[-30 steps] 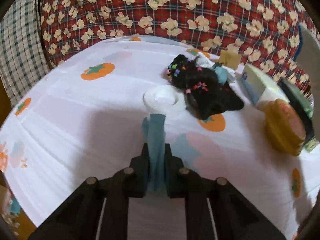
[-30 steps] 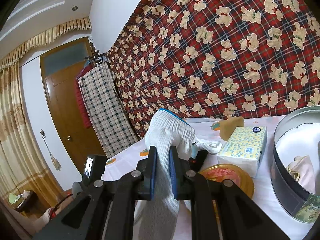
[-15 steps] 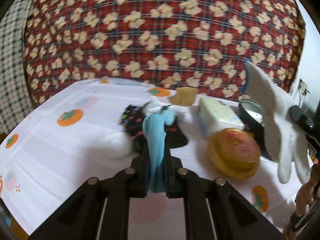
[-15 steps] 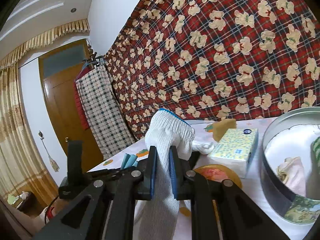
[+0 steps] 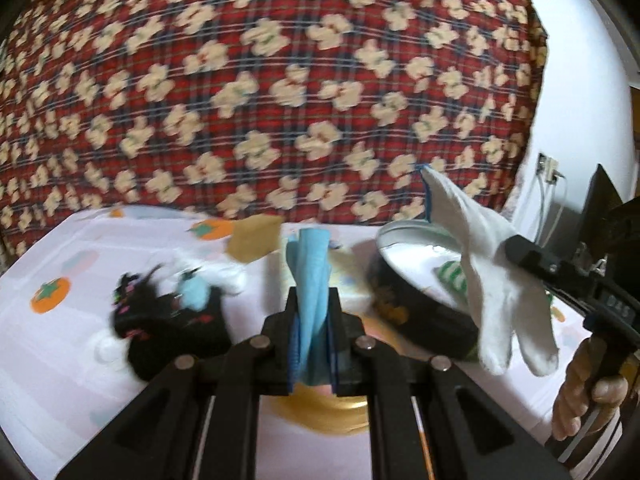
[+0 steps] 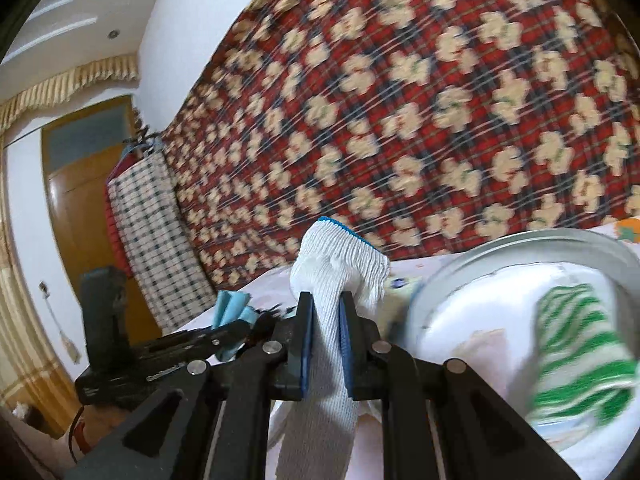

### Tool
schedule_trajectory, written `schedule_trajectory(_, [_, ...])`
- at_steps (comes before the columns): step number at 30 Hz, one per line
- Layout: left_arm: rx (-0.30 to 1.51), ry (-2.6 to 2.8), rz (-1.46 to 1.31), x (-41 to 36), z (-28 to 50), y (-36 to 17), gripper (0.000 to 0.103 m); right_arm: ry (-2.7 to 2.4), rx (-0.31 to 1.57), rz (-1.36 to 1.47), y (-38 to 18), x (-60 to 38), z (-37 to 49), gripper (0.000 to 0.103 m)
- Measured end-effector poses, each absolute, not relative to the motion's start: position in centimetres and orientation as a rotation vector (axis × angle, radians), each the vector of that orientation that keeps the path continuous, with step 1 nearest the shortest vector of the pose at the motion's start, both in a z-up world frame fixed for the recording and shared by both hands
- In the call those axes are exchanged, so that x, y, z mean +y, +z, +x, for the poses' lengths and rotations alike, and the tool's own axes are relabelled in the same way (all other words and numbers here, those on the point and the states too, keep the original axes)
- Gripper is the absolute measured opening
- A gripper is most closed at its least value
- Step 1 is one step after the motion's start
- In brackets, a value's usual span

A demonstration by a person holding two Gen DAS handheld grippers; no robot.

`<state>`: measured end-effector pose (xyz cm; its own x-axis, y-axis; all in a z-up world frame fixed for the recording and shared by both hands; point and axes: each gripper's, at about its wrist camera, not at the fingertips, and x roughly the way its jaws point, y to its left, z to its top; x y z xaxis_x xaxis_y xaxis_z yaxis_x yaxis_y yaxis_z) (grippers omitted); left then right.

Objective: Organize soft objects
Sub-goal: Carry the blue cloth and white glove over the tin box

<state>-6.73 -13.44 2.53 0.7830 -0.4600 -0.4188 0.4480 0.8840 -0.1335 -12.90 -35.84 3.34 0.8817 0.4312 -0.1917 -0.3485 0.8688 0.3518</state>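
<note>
My left gripper (image 5: pixel 313 334) is shut on a folded light blue cloth (image 5: pixel 310 276) that sticks up between its jaws above the table. My right gripper (image 6: pixel 325 334) is shut on a white knit glove (image 6: pixel 340 264) with a blue cuff edge; in the left wrist view the glove (image 5: pixel 492 264) hangs over the near rim of a round dark tin (image 5: pixel 424 312). The tin (image 6: pixel 540 240) holds a green-and-white striped sock (image 6: pixel 580 356) and white fabric. A black sock with coloured dots (image 5: pixel 160 324) lies on the table at the left.
The tablecloth (image 5: pixel 60 360) is white with orange fruit prints. A gold round lid (image 5: pixel 320 412) lies under my left gripper, a tan sponge block (image 5: pixel 252 240) and a white soft item (image 5: pixel 216 276) sit behind. A red teddy-print blanket (image 5: pixel 280 80) hangs at the back.
My left gripper rose and swung right with the blue cloth, from the black sock toward the tin. My right gripper carried the glove right, closer over the tin.
</note>
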Motion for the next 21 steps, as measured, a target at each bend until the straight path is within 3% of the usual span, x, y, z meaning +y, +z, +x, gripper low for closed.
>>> schedule_trajectory(21, [0.426,-0.696,0.035,-27.9,-5.2,2.8,0.009,-0.045,0.213,0.319,4.0,-46.3,-12.7,0.014])
